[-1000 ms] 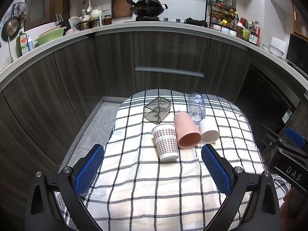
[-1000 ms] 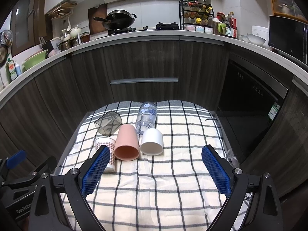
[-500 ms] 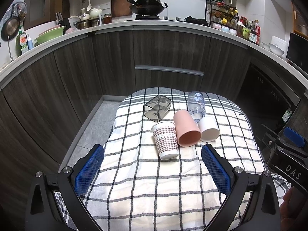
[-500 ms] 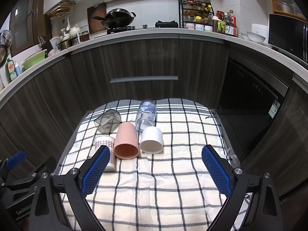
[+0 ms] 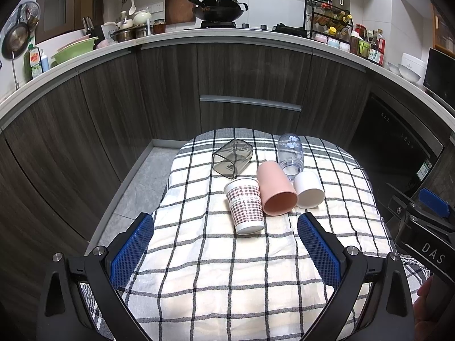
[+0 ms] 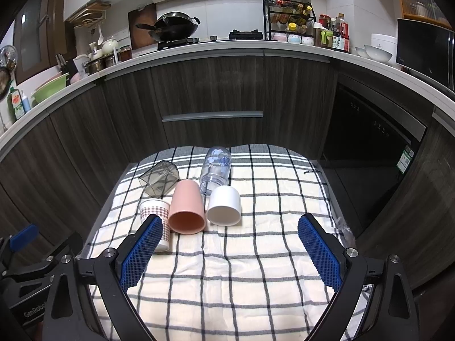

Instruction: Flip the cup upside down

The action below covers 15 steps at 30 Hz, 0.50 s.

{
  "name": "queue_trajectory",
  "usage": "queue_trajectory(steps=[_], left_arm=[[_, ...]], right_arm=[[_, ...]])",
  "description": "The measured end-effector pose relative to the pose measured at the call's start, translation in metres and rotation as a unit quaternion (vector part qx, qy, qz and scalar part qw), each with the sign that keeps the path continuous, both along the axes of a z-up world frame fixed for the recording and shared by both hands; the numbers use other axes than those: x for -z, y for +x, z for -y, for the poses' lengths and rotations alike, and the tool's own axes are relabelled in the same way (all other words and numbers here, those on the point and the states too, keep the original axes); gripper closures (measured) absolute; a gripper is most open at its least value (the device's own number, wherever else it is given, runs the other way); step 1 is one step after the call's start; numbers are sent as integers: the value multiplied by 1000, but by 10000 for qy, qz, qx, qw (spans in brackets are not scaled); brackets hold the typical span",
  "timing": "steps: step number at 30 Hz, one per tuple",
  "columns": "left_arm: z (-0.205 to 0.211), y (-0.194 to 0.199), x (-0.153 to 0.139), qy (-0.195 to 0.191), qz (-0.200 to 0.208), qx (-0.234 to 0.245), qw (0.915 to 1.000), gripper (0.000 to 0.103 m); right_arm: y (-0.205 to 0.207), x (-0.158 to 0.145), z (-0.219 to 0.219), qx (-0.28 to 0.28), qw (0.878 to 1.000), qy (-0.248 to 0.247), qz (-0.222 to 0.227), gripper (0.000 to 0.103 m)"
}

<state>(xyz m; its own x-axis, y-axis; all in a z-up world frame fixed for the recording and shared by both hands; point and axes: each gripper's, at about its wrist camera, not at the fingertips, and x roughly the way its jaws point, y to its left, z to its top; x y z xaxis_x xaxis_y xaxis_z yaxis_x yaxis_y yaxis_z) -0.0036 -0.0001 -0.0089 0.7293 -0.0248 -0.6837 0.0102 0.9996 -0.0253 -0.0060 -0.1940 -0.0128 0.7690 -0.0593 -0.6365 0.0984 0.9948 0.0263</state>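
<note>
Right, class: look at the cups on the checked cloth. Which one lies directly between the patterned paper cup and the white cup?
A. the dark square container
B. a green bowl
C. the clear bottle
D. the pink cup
D: the pink cup lies on its side with the patterned paper cup on one side and the white cup on the other.

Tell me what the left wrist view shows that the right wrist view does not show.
Only the left wrist view shows the whole patterned cup, unblocked, lying on its side, and the open left tongs up close.

Only the right wrist view shows the open right tongs up close; its left finger covers part of the patterned cup.

Both views share the checked cloth, the pink cup, the white cup, the clear bottle and the dark see-through cup, all lying on their sides.
</note>
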Motion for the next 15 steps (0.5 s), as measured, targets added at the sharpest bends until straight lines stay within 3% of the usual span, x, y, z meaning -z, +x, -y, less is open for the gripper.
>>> queue_trajectory(steps=[15], left_arm=[[-1, 2, 4, -32, -48, 23, 10000, 0]], right_arm=[[7, 8, -2, -53, 9998, 38, -187, 7]])
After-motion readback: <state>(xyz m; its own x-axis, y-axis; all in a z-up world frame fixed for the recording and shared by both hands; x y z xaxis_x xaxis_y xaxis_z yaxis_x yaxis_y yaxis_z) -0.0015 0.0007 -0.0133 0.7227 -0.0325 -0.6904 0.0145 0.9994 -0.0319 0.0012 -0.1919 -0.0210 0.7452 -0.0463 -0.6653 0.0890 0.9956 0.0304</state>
